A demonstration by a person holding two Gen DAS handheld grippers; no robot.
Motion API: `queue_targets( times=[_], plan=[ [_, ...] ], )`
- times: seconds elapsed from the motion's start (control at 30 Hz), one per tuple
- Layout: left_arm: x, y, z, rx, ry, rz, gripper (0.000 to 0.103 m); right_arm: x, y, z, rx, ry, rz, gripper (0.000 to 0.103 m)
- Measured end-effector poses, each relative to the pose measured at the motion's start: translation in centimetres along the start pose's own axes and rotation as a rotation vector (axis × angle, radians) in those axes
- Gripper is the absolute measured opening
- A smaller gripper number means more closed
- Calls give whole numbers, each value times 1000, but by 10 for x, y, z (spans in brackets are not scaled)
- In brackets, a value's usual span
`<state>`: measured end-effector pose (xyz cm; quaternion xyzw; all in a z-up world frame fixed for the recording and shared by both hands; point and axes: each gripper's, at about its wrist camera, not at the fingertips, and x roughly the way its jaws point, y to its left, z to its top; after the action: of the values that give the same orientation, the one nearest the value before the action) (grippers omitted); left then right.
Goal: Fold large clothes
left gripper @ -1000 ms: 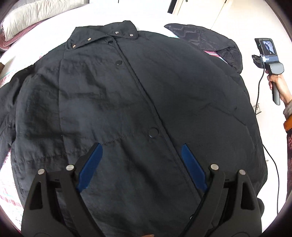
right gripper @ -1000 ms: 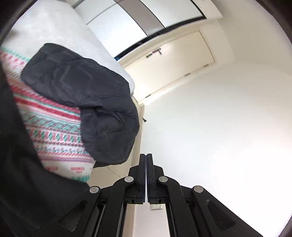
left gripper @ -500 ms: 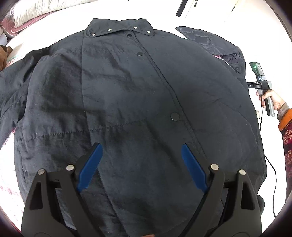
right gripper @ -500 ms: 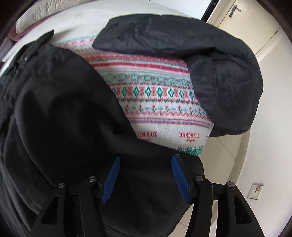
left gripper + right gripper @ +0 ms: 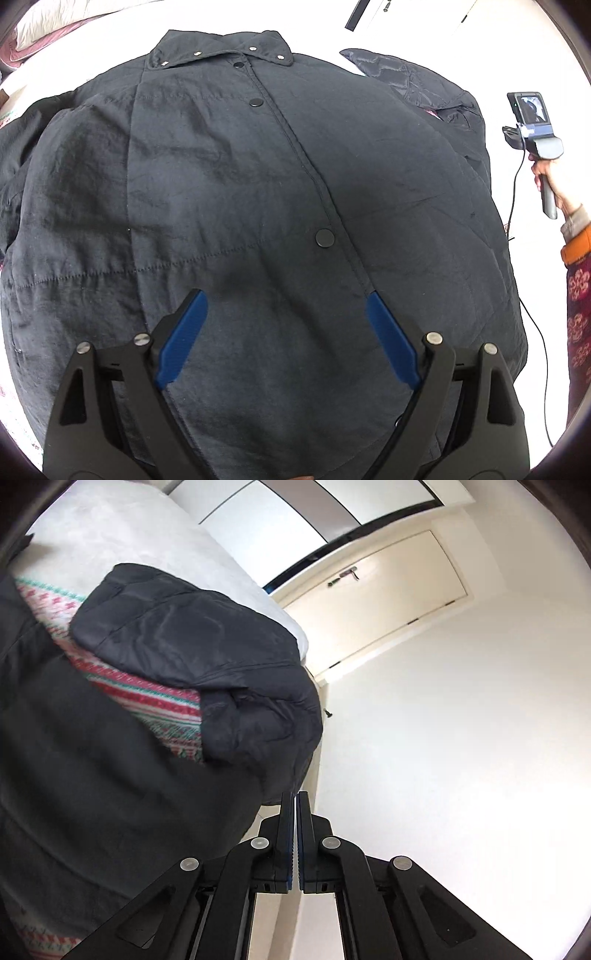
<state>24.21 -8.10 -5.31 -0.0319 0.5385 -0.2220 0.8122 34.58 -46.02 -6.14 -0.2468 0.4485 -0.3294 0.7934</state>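
Observation:
A large black snap-button jacket lies spread front-up on the bed, collar at the far end. My left gripper hovers open over its lower front, blue pads wide apart, with nothing between them. In the right wrist view the same jacket fills the left side. My right gripper points past the bed's corner toward the wall, its jaws closing fully together with nothing between them. The left wrist view shows the right gripper held up in a hand beside the bed, away from the jacket.
A second dark quilted jacket lies on a patterned red and green blanket at the bed's corner. Pillows sit at the far left. A closed door and a white wall lie beyond. A cable hangs by the person's sleeve.
The right gripper swung down over the jacket's edge with its jaws open, then lifted back toward the wall and shut with nothing in it. The left gripper shifted slightly along the jacket, still open.

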Motion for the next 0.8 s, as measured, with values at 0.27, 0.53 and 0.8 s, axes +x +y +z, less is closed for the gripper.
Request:
queue_targets(
  times=[0.27,0.53,0.8],
  plan=[
    [-36,24,-12,-15,-32,105,88,-1,-19,-46,272,88,634,33],
    [-114,93,-90,-198,-36,168,88,-83,-7,-141,287,99,1177,58],
    [-146,140,-199,-335,45,78,88,-107,9,-243,234,177,1280,61]
  ],
)
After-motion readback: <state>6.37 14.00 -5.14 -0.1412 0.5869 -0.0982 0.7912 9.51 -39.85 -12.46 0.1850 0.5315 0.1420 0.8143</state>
